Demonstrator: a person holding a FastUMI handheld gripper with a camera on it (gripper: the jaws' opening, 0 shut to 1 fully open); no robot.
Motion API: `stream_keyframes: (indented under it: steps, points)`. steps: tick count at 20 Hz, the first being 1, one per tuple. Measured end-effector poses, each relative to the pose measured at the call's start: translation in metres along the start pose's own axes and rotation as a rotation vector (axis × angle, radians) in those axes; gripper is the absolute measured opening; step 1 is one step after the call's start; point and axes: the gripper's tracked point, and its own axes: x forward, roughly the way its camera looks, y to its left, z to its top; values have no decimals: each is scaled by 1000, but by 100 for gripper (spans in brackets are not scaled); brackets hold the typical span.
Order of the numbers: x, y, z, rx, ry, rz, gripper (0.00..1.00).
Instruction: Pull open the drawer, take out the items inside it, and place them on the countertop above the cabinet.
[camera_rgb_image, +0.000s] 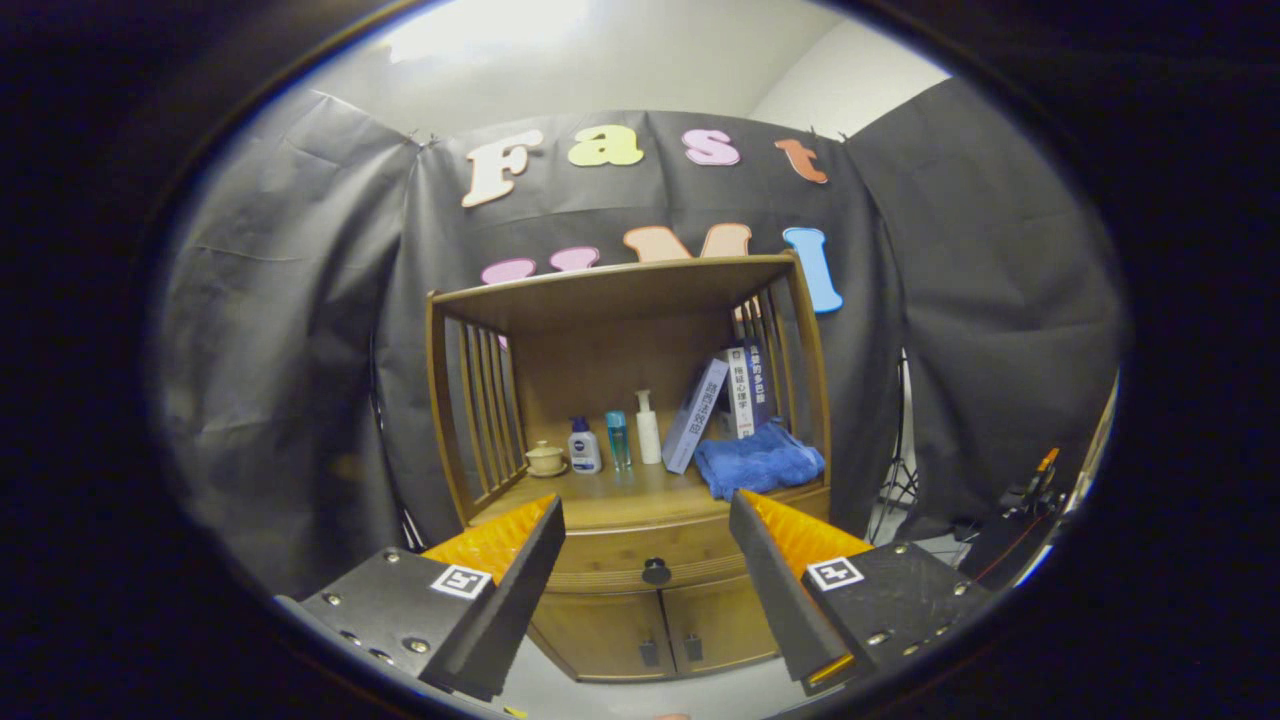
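Wooden cabinet (640, 470) sits centre frame, its drawer (640, 560) shut, dark knob (656, 571) showing between the fingers. Tool (648, 520) spread wide, gripping nothing. On the surface (600, 500) above: bottles (612, 440), books (720, 400), blue towel (758, 458).

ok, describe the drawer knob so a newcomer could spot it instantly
Start at the wooden cabinet, below its countertop. On the closed drawer front sits one dark round knob, centred, beyond the open claw. The two door handles lower down are small and rectangular.

Closed drawer (650, 560) hides its contents; fingers (520, 560) part-cover its front
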Motion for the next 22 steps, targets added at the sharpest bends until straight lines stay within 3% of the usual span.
stream_keyframes:
  steps: [11, 17, 22]
  points:
    - [11, -12, -16, -15, 2, -25, 99]
    - [48, -27, -38, -45, 3, -45, 99]
    - [93, -46, -92, -56, 53, -65, 99]
